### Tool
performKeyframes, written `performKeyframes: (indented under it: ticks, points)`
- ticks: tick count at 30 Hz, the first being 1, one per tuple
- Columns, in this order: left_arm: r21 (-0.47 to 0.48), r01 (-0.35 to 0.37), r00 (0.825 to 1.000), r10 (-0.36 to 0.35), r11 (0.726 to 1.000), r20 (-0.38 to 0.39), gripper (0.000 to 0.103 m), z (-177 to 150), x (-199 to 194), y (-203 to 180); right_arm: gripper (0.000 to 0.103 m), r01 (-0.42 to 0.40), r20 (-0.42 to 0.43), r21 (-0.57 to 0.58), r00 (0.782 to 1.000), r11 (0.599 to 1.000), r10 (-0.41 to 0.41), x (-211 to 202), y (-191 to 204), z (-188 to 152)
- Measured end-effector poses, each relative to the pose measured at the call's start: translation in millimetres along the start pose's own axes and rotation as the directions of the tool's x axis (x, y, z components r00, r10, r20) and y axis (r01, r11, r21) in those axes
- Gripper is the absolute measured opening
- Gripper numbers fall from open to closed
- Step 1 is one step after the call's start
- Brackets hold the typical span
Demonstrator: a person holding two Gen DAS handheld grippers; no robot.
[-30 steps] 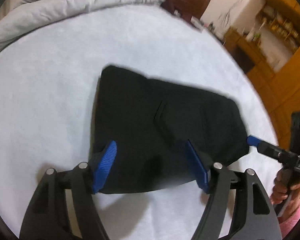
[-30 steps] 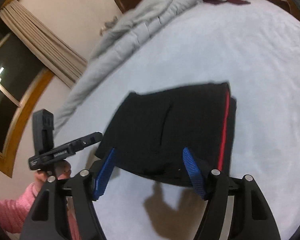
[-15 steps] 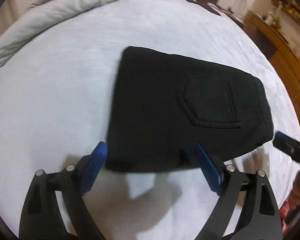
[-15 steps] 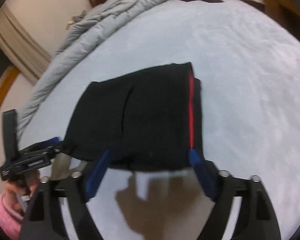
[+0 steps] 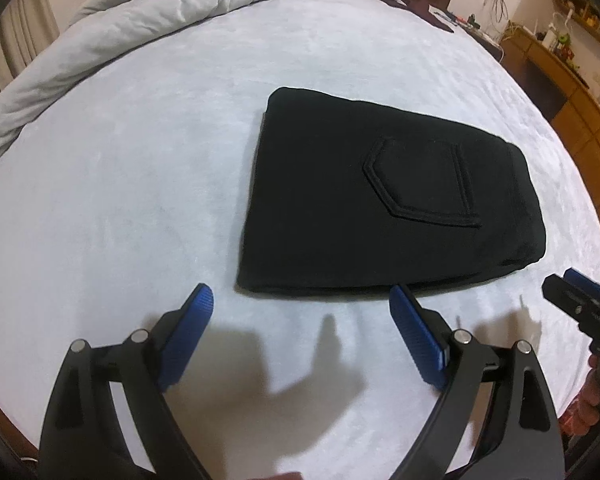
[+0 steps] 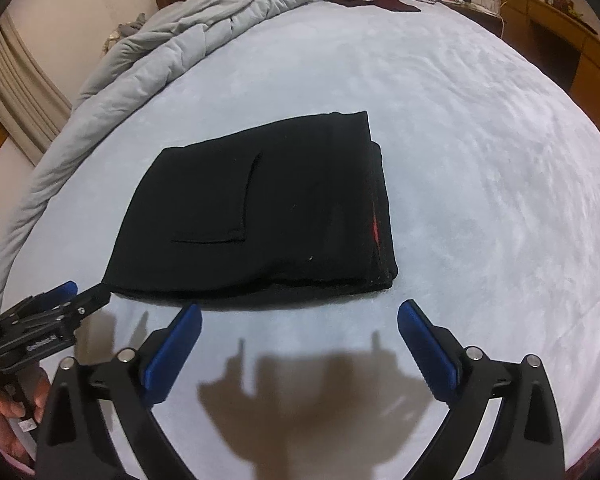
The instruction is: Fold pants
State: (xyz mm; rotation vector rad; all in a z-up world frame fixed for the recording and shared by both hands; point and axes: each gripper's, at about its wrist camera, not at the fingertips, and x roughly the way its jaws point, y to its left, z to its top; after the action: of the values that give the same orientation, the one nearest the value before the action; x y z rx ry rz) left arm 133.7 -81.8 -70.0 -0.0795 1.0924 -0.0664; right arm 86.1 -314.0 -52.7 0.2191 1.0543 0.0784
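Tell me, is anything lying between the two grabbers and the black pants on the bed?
Nothing visible does. The left gripper and the right gripper both hang open just short of the near edge of the folded black pants, with only bare bedsheet and their own shadows in between.

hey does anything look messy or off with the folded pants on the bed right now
Nothing much. The black pants lie flat in a compact folded stack on the bed sheet. Only a sliver of red trim peeks out at one edge. Both the left claw and right claw are open, clear of them.
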Motion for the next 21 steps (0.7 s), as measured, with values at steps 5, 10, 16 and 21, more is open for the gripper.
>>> performKeyframes:
  ticks: [5,10,16,21]
  points:
    - [0.009,-0.001,1.000,0.001,1.000,0.015,0.089,0.8,-5.2,0.5,0.099,0.011,-0.005,0.007,1.000,1.000,-0.010,-0.1,1.2,-2.4]
    - [0.024,-0.009,1.000,0.009,1.000,0.023,0.089,-1.2,-10.6,-1.6,0.099,0.009,-0.011,-0.005,1.000,1.000,-0.009,1.7,7.7,-4.1]
    - [0.035,-0.035,0.999,0.034,0.999,0.029,0.089,-4.3,-17.8,-5.3,0.099,0.002,-0.017,0.008,1.000,1.000,-0.002,3.1,8.7,-4.0]
    - [0.043,-0.048,0.999,0.048,0.998,0.020,0.089,-6.9,-19.1,-8.1,0.099,0.001,-0.019,0.006,1.000,1.000,-0.001,2.7,9.3,-2.6]
